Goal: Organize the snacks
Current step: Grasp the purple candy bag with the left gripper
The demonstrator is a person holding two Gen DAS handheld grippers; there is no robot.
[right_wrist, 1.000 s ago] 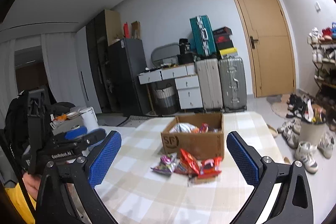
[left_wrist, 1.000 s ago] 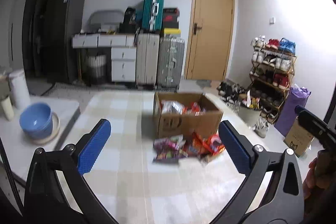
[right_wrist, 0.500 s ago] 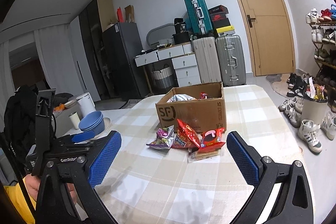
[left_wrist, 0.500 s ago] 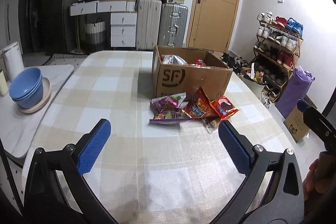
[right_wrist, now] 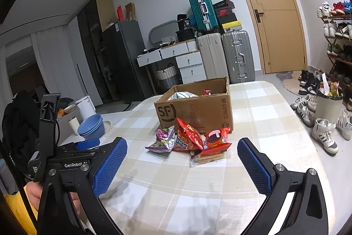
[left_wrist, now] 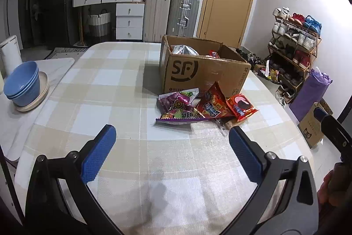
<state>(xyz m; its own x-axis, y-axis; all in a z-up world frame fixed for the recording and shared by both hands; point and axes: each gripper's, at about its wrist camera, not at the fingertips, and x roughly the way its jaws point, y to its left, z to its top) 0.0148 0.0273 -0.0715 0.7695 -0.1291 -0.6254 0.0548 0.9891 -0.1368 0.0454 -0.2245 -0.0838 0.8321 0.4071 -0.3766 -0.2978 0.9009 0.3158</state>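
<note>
An open cardboard box (left_wrist: 204, 72) (right_wrist: 195, 109) stands on the checked table (left_wrist: 123, 89) with a silver bag and a red packet inside. In front of it lies a small heap of snacks: a purple bag (left_wrist: 176, 108) (right_wrist: 162, 140), a red bag (left_wrist: 212, 104) (right_wrist: 189, 136), a red cookie pack (left_wrist: 241, 106) (right_wrist: 216, 139) and a biscuit sleeve (right_wrist: 209, 159). My left gripper (left_wrist: 171, 151) is open, short of the heap, nothing between its fingers. Further right, my right gripper (right_wrist: 181, 162) is open too, also nearer than the snacks.
Stacked blue bowls (left_wrist: 22, 85) (right_wrist: 91, 127) sit on a plate on a white side table at the left. Behind the table are suitcases (left_wrist: 173, 14), a drawer unit and a door. A shoe rack (left_wrist: 292, 45) and loose shoes (right_wrist: 323, 136) line the right wall.
Both grippers have come forward and tilted down toward the table, so the box and snack heap look closer and larger. The jaws have stayed open throughout.
</note>
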